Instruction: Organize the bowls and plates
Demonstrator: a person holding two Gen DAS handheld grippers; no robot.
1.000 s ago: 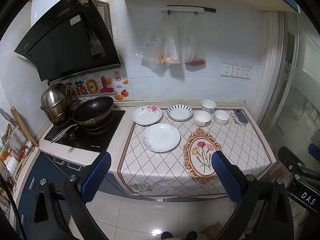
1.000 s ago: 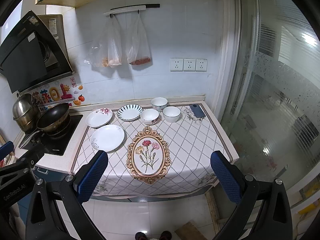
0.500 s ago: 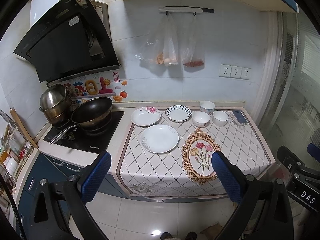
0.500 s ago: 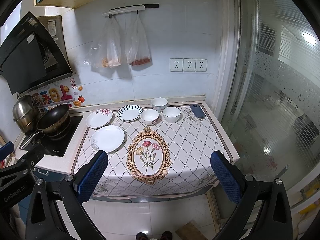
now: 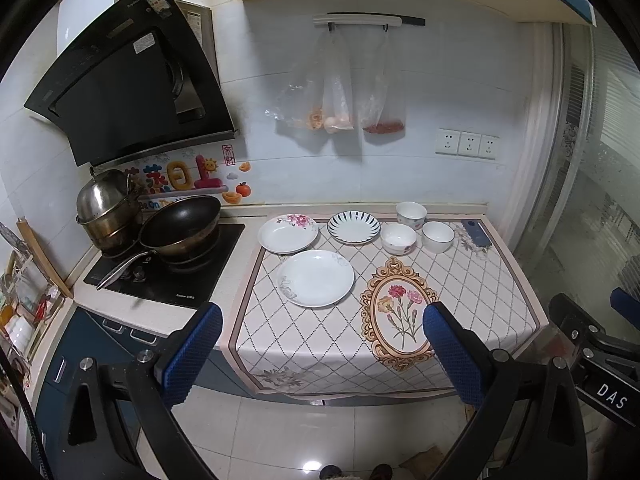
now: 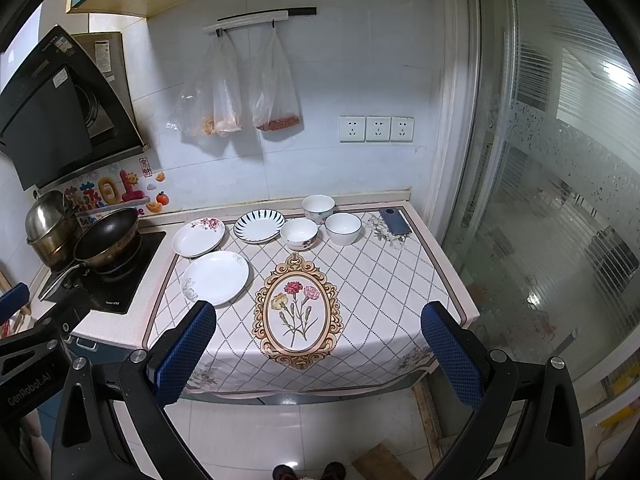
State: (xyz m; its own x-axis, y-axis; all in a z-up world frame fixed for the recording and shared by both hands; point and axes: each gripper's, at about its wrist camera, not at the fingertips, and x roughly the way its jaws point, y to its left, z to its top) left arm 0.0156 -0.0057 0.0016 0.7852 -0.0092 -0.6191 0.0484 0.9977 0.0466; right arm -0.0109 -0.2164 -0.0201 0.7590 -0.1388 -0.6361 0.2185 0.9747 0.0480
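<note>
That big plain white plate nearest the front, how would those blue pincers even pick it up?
Probably by its rim. The white plate lies flat on the tablecloth, so only the raised edge offers a hold. The near edge, facing the open left gripper, looks best: nothing stands before it, while the floral plate crowds the far side.

Small tiled kitchen, seen from above the counter's front edge.

Ahead of the gripper, a white tiled wall (image 6: 360, 60) carries three sockets (image 6: 376, 129) and a rail (image 6: 260, 20) hung with plastic bags (image 6: 240, 92). A black range hood (image 5: 128, 80) hangs far left; frosted glass doors (image 6: 560, 200) stand right. Glossy pale floor tiles (image 6: 304, 432) reflect light below.
</note>
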